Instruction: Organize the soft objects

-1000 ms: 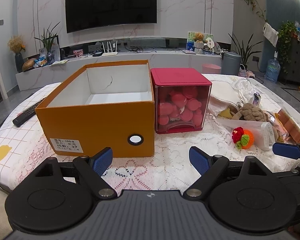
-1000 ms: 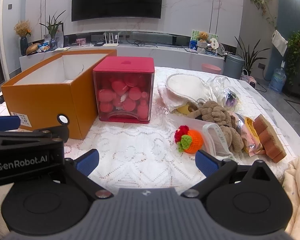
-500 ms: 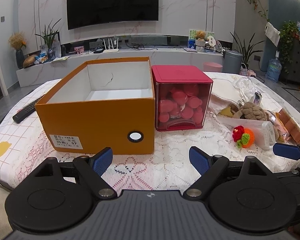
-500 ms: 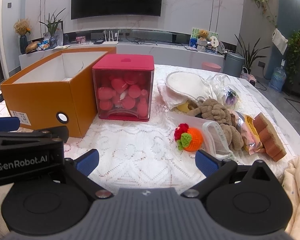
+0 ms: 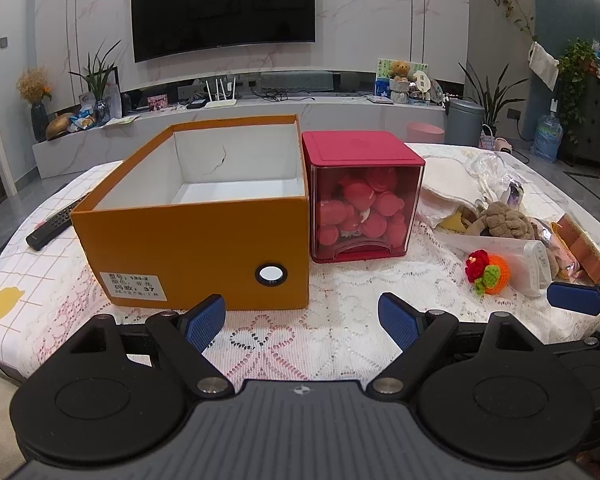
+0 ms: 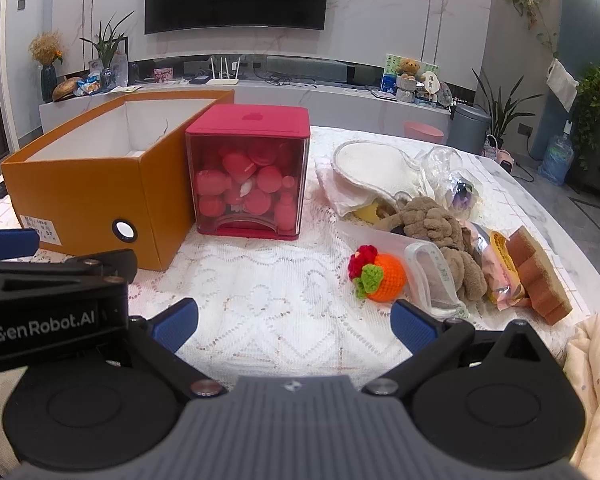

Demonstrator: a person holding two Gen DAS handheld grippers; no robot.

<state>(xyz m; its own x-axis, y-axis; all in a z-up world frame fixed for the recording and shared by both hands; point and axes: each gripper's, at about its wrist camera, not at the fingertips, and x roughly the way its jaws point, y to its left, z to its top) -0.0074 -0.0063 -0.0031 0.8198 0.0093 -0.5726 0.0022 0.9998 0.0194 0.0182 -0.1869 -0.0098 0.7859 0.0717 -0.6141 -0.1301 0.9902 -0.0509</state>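
An open orange cardboard box with a white inside stands on the lace-covered table. Right beside it sits a red-lidded clear container full of red pieces. To the right lies a pile of soft things: a crocheted orange toy, a brown plush, a white cloth and a brown sponge. My left gripper hovers open over the table's front, with nothing between its fingers. My right gripper is open too, just short of the crocheted toy.
A black remote lies left of the orange box. Clear plastic bags and a pink packet lie in the pile. A cream cloth hangs at the near right. A TV wall and long shelf stand behind.
Both views have risen and drawn back slightly, so the table looks a little lower. Nothing on the table has moved and both grippers stay open.
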